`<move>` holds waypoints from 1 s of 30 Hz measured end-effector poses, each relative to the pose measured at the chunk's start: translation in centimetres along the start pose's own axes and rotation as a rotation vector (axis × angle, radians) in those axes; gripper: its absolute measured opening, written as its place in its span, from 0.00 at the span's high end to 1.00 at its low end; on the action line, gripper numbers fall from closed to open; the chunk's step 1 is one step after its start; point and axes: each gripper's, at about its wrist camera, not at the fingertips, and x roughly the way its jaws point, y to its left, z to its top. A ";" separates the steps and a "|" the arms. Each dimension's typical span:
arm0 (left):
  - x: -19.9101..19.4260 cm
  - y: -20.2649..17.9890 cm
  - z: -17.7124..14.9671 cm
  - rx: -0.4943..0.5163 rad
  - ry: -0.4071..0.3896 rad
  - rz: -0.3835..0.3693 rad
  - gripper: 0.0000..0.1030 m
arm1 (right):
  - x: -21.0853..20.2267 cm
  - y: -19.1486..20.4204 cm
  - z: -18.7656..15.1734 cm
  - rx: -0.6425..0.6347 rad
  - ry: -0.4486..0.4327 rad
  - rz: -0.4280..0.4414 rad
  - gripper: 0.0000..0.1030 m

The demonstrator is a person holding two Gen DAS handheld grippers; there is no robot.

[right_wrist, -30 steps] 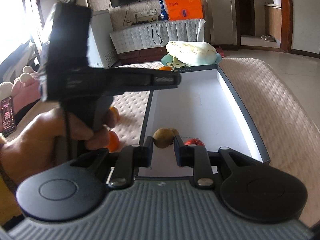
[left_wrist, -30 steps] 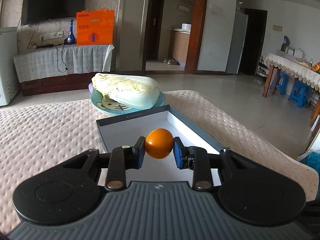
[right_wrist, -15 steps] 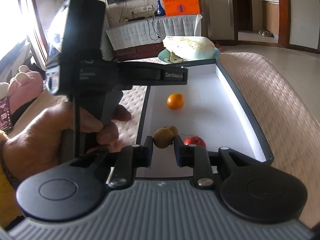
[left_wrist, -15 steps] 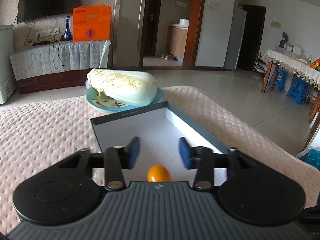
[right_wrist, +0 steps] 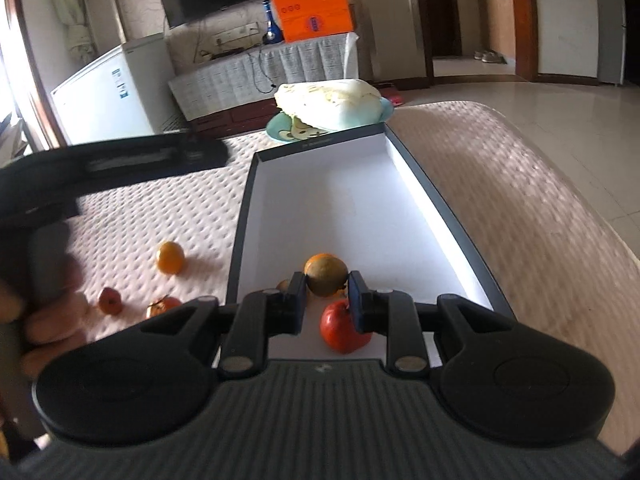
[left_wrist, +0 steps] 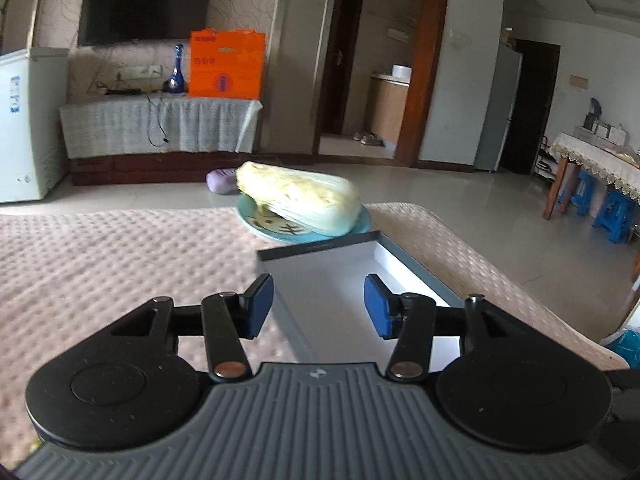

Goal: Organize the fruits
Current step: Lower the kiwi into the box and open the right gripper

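My left gripper (left_wrist: 319,303) is open and empty, above the left wall of the white box (left_wrist: 332,280); it shows blurred at the left of the right wrist view (right_wrist: 120,164). My right gripper (right_wrist: 327,294) is shut on a brownish fruit (right_wrist: 325,279) low over the near end of the box (right_wrist: 420,196). A red fruit (right_wrist: 340,326) lies in the box under my right finger. An orange rim shows behind the held fruit. An orange (right_wrist: 170,257) and two small red fruits (right_wrist: 110,300) (right_wrist: 163,306) lie on the pink cover left of the box.
A cabbage on a blue plate (left_wrist: 298,196) stands at the box's far end. The pink dotted cover (left_wrist: 100,256) spans the surface; its right edge drops to the floor. A cabinet with an orange box (left_wrist: 226,65) and a white freezer stand behind.
My left gripper let go of the orange into the box, then opened wide and swung left off the box. My right gripper stays shut on the brownish fruit and has shifted.
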 end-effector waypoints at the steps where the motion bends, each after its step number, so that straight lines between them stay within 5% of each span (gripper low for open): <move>1: -0.7 0.3 0.1 0.000 -0.007 0.007 0.45 | 0.1 0.0 0.1 0.004 0.000 -0.003 0.76; 24: -15.5 6.4 -5.3 -0.076 0.039 0.158 0.45 | 4.2 0.8 1.6 0.071 0.032 -0.054 0.73; 27: -16.0 6.9 -5.9 -0.065 0.053 0.184 0.45 | 3.9 1.1 1.5 0.082 0.018 -0.061 0.59; 30: -16.7 7.6 -6.5 -0.083 0.057 0.199 0.45 | 3.6 1.1 1.6 0.078 -0.009 -0.086 0.57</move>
